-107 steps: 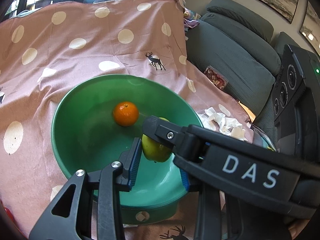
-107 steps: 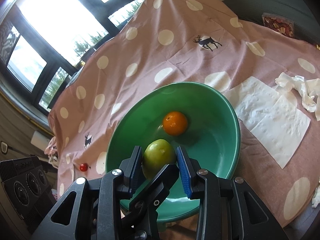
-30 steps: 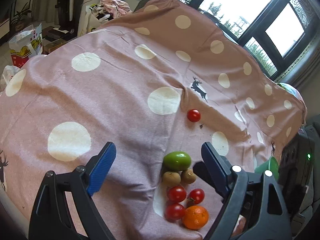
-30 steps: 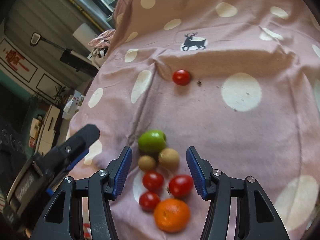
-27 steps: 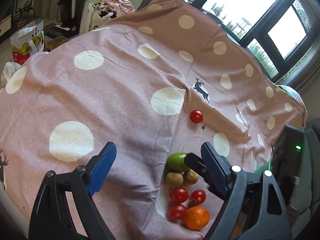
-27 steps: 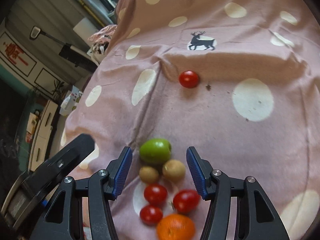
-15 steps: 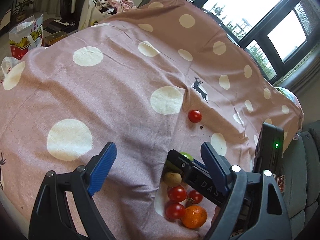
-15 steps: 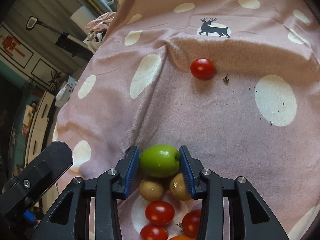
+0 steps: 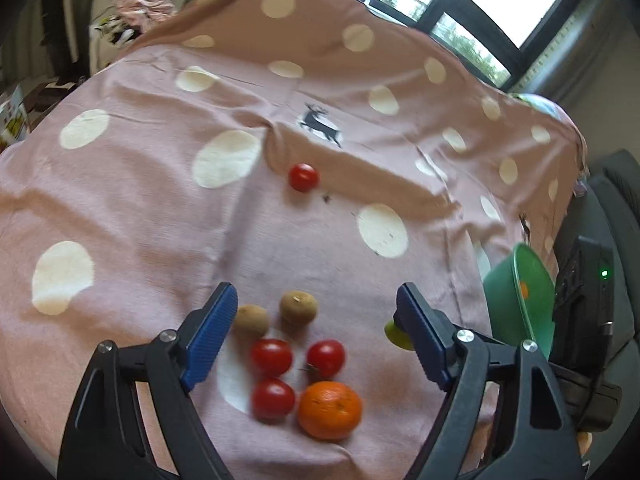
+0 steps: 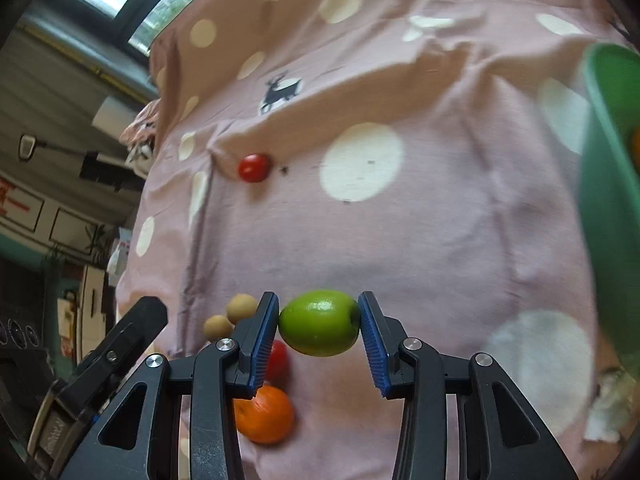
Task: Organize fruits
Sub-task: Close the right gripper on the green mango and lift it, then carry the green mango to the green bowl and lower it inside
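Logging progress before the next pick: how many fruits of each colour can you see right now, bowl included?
red tomatoes: 4, one apart, three clustered
orange fruit: 2, one on the cloth, one in the green bowl
brown fruit: 2
green fruit: 1, gripped in the right claw
Total: 9 in view
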